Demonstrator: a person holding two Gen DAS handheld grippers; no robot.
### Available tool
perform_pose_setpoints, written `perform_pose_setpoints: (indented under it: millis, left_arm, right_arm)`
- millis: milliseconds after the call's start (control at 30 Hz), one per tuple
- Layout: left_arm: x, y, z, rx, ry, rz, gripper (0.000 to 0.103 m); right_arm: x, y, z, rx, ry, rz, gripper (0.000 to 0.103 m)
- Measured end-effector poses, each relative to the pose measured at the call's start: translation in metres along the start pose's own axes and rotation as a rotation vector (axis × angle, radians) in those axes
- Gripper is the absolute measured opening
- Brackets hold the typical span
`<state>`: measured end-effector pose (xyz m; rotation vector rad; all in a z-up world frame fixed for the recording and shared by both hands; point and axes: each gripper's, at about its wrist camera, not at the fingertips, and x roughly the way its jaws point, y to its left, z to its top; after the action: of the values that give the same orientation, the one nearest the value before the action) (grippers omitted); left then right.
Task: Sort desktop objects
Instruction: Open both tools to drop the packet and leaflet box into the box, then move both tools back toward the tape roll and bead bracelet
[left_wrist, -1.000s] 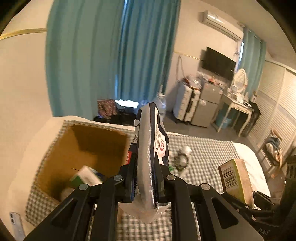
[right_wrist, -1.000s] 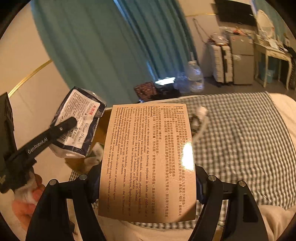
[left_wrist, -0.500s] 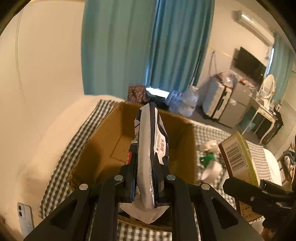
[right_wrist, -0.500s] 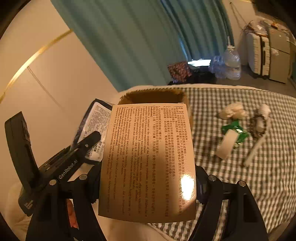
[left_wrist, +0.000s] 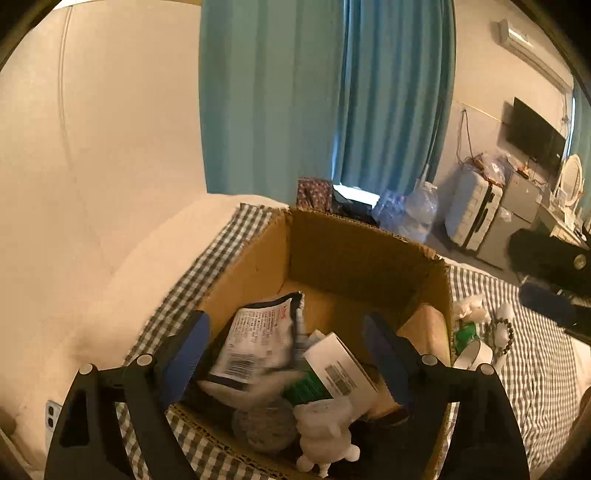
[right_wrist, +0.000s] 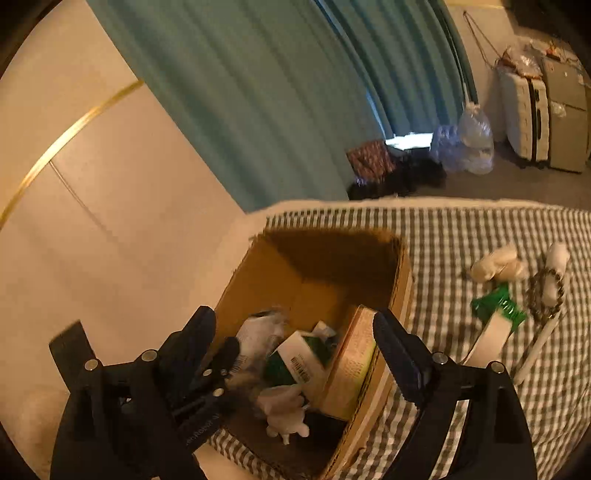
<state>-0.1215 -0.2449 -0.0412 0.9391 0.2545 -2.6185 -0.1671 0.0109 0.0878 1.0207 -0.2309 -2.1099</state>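
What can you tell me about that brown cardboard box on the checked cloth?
The brown cardboard box is open at the top, with plain corrugated walls and rough upper edges. It sits on the grey-and-white checked cloth, near its corner by the cream wall. Inside lie a dark and white plastic packet, a tan printed carton leaning against the right wall, a white and green carton, a grey round lump and a small white animal figure. Nothing grips the box.

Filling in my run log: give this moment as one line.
left gripper: opening, empty | right gripper: opening, empty | pouch, tan carton: in cardboard box
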Motion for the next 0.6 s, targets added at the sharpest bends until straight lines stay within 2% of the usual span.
perform_pose_setpoints:
  millis: [100,233,333,467,600]
  left_arm:
    - [-0.011,-0.007,0.004,0.006,0.019,-0.010,0.088]
    - [-0.043,-0.029,0.002,0.026,-0.029,-0.045,0.092]
    - [-0.064,-0.058,-0.009,0.046,-0.035,-0.115,0.096]
    - [-0.073,-0.102,-0.029,0.078,0.037,-0.214,0.099]
    - [-0.077,-0.149,-0.051,0.104,0.080,-0.261,0.099]
  right_arm:
    - [-0.026,-0.011,0.001,0.014,-0.023,-0.009,0.087]
    - [-0.074,-0.042,-0.005,0.058,-0.063,-0.039,0.087]
    - [-0.114,-0.073,-0.018,0.084,-0.109,-0.128,0.087]
    - [-0.159,-0.128,-0.045,0.218,-0.130,-0.173,0.088]
    - [-0.200,-0.175,-0.065,0.306,-0.182,-0.236,0.087]
